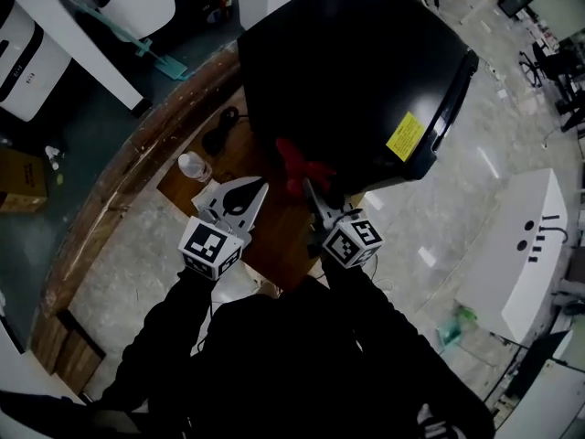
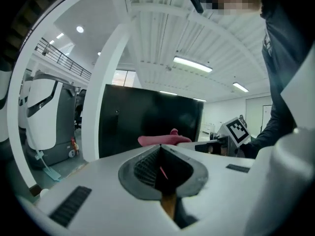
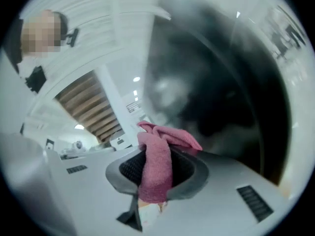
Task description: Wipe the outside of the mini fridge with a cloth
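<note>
The black mini fridge (image 1: 356, 71) stands on a wooden table (image 1: 270, 245) and bears a yellow sticker (image 1: 406, 136) on its side. My right gripper (image 1: 313, 193) is shut on a red-pink cloth (image 1: 297, 165), which is held against the fridge's lower near face. In the right gripper view the cloth (image 3: 157, 166) is pinched between the jaws of the right gripper (image 3: 157, 154), with the dark fridge wall (image 3: 221, 97) close ahead. My left gripper (image 1: 254, 193) hovers just left of the cloth, shut and holding nothing. From the left gripper (image 2: 160, 149) I see the fridge (image 2: 147, 122) and the cloth (image 2: 162, 139).
A clear plastic bottle (image 1: 194, 166) lies on the table left of the left gripper. A black cable or small dark object (image 1: 219, 131) sits beside the fridge's left corner. The table's curved wooden edge (image 1: 119, 181) runs along the left. A white unit (image 1: 526, 245) stands on the floor at right.
</note>
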